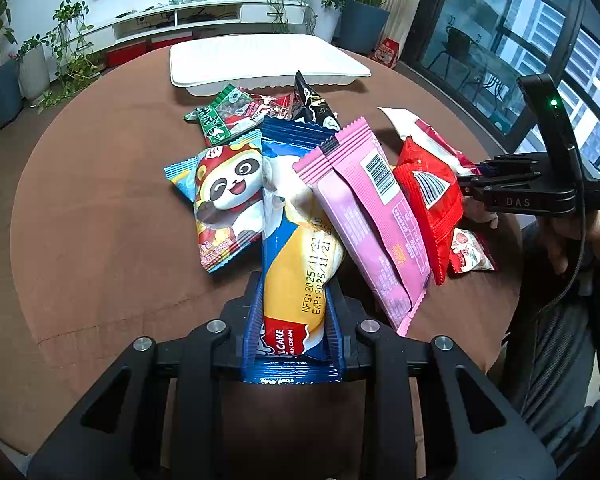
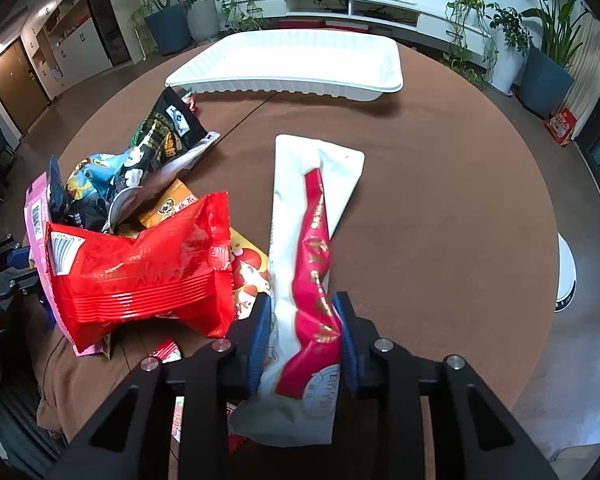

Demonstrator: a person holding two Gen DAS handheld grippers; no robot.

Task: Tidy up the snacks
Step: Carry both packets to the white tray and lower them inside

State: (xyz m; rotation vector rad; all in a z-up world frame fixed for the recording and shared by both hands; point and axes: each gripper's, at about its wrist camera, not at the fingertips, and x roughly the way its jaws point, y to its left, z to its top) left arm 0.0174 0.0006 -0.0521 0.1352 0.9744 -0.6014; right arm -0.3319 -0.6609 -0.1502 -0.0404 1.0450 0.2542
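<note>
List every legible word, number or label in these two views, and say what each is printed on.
"MFG: 2025/11/22" and "EXP: 2026/11/21": blue and yellow cake packet, held in the left gripper.
"CAKE", "MILK CREAM", partly cut off: same packet.
"DAS": right gripper body.
Pink packet, red packet, white and red pouch: print too small or blurred.

We see a round brown table (image 1: 100,240). Toward its far edge lies a white ribbed tray (image 2: 300,76); nearer the middle we find a heap of snack packets (image 1: 236,200), the panda packet (image 1: 224,204) flat on the surface.
</note>
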